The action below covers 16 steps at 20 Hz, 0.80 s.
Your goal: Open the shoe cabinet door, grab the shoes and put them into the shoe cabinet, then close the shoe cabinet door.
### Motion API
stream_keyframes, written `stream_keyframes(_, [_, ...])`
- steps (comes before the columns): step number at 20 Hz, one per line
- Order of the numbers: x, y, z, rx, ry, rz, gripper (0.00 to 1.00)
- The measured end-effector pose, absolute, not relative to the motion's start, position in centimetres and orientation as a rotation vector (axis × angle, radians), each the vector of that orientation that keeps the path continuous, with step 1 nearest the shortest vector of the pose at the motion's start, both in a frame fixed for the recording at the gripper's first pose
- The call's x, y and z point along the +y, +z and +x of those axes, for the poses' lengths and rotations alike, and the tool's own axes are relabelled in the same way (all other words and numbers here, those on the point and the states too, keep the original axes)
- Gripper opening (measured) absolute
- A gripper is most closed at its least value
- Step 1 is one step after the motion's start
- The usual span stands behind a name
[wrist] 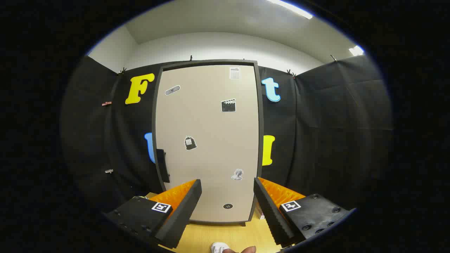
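Between the two fingers, nothing is held: gripper (pixel 227 186) is seen spread wide, jaws well apart, released. A square marker tag (pixel 161 207) is carried on each finger base.

Just ahead of the fingers and facing them, the shoe cabinet (pixel 207 140) is stood upright on a light wood floor (pixel 225 235). Its pale door (pixel 211 154) is shut, set in a dark frame. A dark handle (pixel 162 165) is fixed at the door's left edge, approx. mid-height, beyond the left finger. Several small stickers are stuck on the door face, e.g. a clapperboard sticker (pixel 228 105) high up and a round dark sticker (pixel 227 206) low down, between the fingertips.

Below the fingers, nearer than the cabinet, a bit of a white shoe (pixel 219 247) is glimpsed on the floor, w/ a fingertip of a person (pixel 249 250) just beside it; contact can't be told.

Black cloth wall (pixel 316 133) is hung behind and to both sides of the cabinet; white room wall and ceiling are seen above it.
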<state>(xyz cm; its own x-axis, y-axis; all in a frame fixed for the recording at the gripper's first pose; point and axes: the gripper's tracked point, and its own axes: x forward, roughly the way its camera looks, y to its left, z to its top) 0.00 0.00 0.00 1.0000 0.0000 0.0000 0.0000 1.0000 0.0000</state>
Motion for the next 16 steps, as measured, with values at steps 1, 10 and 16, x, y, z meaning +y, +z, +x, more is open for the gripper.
stream_keyframes(1, [-0.04, -0.08, 0.09, 0.0, -0.001, -0.003, 0.97])
stream_keyframes(10, [-0.19, -0.46, 0.38, 0.007, -0.007, 0.005, 0.97])
stream_keyframes(16, [-0.02, -0.69, 0.5, 0.01, -0.008, -0.003, 0.97])
